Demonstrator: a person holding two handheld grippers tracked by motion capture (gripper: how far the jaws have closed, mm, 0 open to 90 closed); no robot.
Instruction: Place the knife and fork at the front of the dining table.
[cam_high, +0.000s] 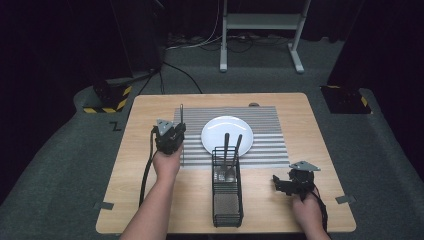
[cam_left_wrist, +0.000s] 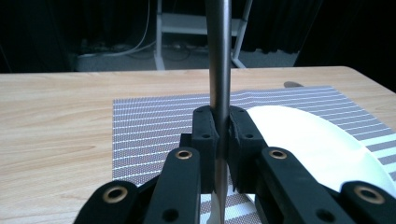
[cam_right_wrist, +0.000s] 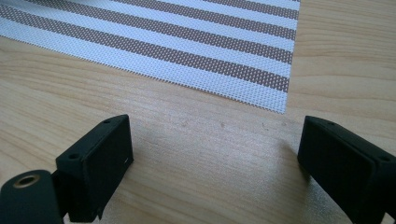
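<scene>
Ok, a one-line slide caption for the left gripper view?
Left gripper clamps a metal utensil handle over the striped placemat, beside the white plate.

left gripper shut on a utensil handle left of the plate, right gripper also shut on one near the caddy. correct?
Only the right is wrong. The right gripper view shows the right gripper open, jaws wide apart over bare table, holding nothing. The left gripper is shut on the utensil handle, beside the plate.

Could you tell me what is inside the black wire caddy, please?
Two dark-handled utensils stand in the black wire caddy, leaning against its far end. Their working ends are hidden behind the mesh.
</scene>
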